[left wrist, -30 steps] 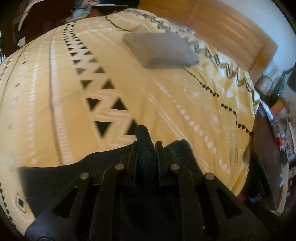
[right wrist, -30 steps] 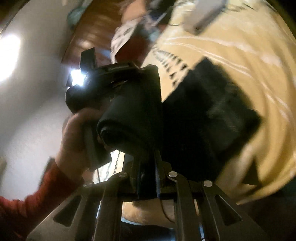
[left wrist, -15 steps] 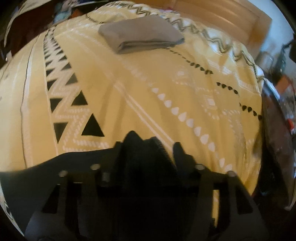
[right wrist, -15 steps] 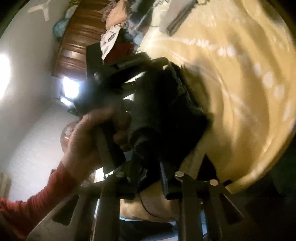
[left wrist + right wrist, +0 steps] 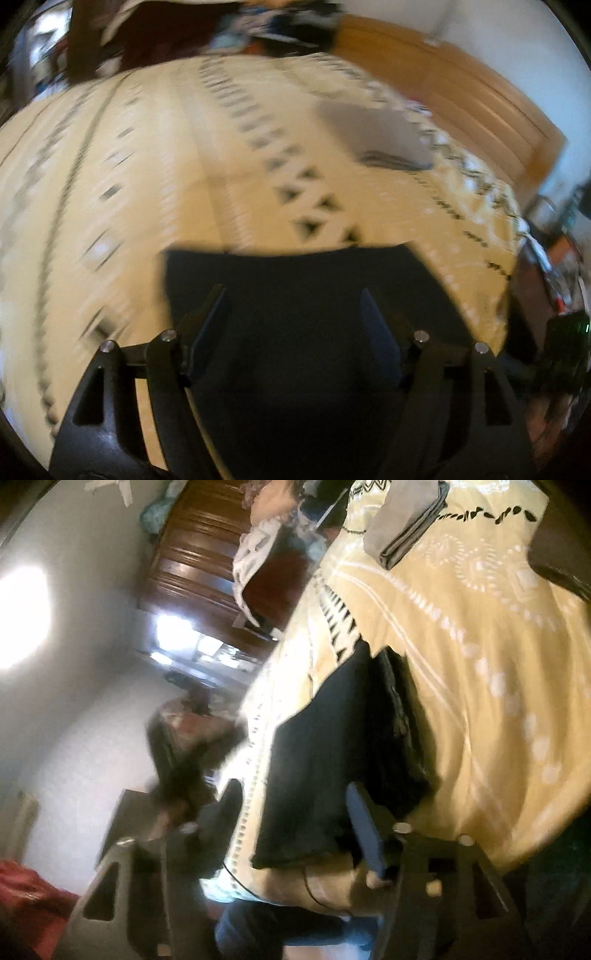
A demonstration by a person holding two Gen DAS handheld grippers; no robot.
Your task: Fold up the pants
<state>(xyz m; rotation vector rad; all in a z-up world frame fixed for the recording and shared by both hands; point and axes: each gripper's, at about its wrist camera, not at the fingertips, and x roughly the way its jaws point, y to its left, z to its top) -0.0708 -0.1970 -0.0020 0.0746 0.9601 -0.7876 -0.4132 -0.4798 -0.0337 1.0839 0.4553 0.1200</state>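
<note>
The black pants (image 5: 303, 295) lie folded on the yellow bedspread (image 5: 147, 177), directly beneath and ahead of the left claw (image 5: 293, 295), whose jaws stand wide apart, holding nothing. The right claw (image 5: 291, 794) is likewise spread, pants (image 5: 332, 746) between and beyond its fingers. Gray folded cloth (image 5: 373, 129) rests farther ahead.

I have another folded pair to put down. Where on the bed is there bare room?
Bare bedspread lies between the black pants at the near edge and the folded grey garment toward the headboard, and out to its left. The clothes pile beyond the bed is crowded.
</note>
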